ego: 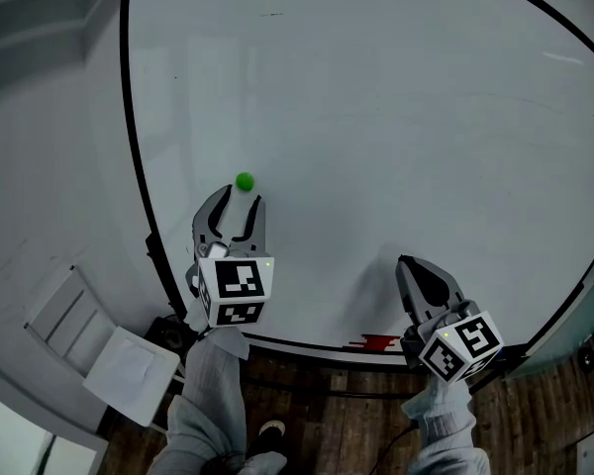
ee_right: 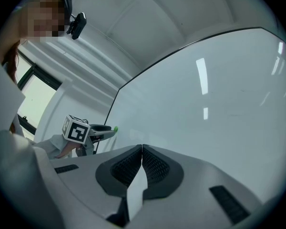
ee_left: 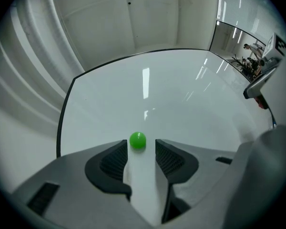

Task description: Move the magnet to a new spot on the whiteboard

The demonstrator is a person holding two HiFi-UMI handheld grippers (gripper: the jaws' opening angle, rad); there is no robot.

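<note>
A small green magnet point(ego: 245, 180) sticks to the whiteboard point(ego: 376, 117) near its left edge. My left gripper point(ego: 240, 200) is right below it, pointing up at it. In the left gripper view the magnet point(ee_left: 137, 140) sits at the tips of the left gripper point(ee_left: 140, 149), in a gap wider than itself, and neither pad touches it. My right gripper point(ego: 405, 262) is low on the board, well to the right, shut with nothing in it. The right gripper view shows its pads point(ee_right: 152, 163) pressed together, with the left gripper point(ee_right: 105, 133) and the magnet point(ee_right: 116, 128) far to the left.
The board's black frame point(ego: 139, 166) curves down the left side and along the bottom. A red object point(ego: 373, 342) lies on the bottom ledge between the grippers. A white piece of furniture point(ego: 109, 349) stands at lower left, over wooden floor point(ego: 346, 414).
</note>
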